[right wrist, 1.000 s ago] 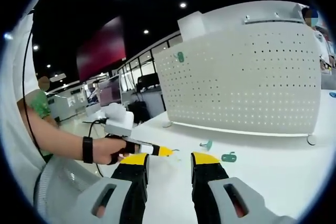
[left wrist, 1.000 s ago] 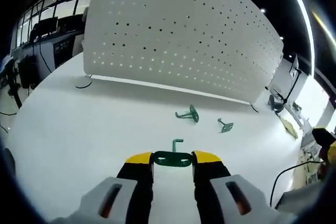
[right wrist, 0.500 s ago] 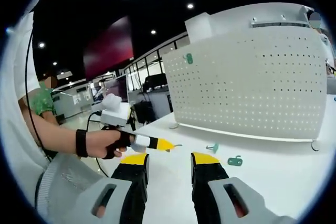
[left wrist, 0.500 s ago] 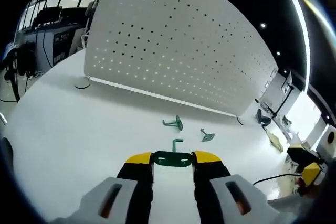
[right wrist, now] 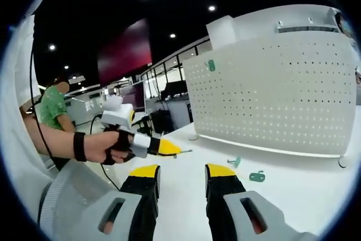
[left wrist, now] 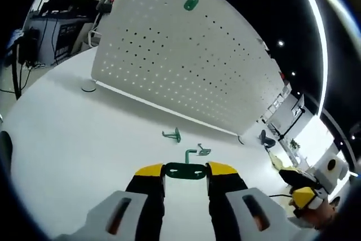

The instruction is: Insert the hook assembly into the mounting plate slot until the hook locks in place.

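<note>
My left gripper [left wrist: 185,170] is shut on the flat green plate of a hook assembly [left wrist: 186,170], whose small hook [left wrist: 190,153] sticks up between the yellow tips. Beyond it stands the white perforated mounting plate [left wrist: 186,60] with one green hook [left wrist: 191,3] hung near its top. In the right gripper view the left gripper [right wrist: 169,149] is held in a hand, off the table, left of the mounting plate [right wrist: 271,100]. My right gripper [right wrist: 182,171] is open with nothing between its jaws.
Two loose green hooks [left wrist: 172,135] [left wrist: 203,151] lie on the white table [left wrist: 67,128] before the board; the right gripper view shows them as hooks [right wrist: 234,162] [right wrist: 257,176]. Desks and monitors [right wrist: 169,91] stand behind. A person in green [right wrist: 53,108] is at the left.
The left gripper has lifted and drawn back with the hook assembly still in it, so the board and loose hooks look farther away. The right gripper stays open.
</note>
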{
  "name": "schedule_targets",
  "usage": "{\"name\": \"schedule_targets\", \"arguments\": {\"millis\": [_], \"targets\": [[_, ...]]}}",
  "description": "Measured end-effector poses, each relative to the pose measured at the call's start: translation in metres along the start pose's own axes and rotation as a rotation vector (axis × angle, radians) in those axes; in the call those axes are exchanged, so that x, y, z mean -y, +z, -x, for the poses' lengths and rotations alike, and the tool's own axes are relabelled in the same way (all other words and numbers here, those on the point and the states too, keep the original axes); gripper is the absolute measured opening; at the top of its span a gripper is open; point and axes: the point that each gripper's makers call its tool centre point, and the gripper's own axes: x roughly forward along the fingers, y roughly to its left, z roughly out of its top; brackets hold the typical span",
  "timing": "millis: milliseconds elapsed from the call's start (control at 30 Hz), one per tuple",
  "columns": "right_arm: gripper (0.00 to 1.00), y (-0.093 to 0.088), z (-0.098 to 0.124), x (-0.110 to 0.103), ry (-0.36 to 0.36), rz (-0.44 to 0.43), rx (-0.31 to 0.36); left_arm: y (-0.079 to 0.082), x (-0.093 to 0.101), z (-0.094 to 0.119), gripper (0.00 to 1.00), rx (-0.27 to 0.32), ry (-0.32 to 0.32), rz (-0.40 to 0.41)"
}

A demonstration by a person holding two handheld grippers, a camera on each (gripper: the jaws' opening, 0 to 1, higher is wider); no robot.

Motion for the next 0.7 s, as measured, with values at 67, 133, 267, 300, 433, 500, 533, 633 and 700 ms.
{"name": "schedule_targets", "arguments": {"millis": [67,133,267,300,433,500,533,633,700], "targets": [[0.32,0.0,-0.001,-0.002,0.013,0.002,0.001,0.001,0.003,0.004,0.29,0.004,-0.017,0.008],[0.32,-0.001,-0.003,-0.004,0.028,0.008,0.0,0.001,0.01,0.007,0.29,0.001,-0.047,0.034],[0.32,-0.002,-0.005,-0.005,0.043,0.013,-0.005,0.0,0.017,0.012,0.29,-0.019,-0.079,0.066],[0.32,-0.002,-0.005,-0.006,0.046,0.014,-0.006,0.0,0.018,0.013,0.29,-0.024,-0.082,0.065],[0.32,-0.002,-0.004,-0.006,0.055,0.018,-0.007,-0.006,0.031,0.018,0.29,-0.068,-0.134,0.082],[0.32,-0.003,-0.004,-0.007,0.06,0.021,-0.009,-0.008,0.036,0.019,0.29,-0.082,-0.153,0.095],[0.32,-0.003,-0.004,-0.006,0.062,0.025,-0.012,-0.008,0.04,0.02,0.29,-0.088,-0.165,0.106],[0.32,-0.002,-0.004,-0.005,0.068,0.032,-0.016,-0.009,0.047,0.022,0.29,-0.098,-0.196,0.127],[0.32,-0.002,-0.003,-0.004,0.071,0.039,-0.017,-0.01,0.05,0.022,0.29,-0.11,-0.203,0.119]]}}
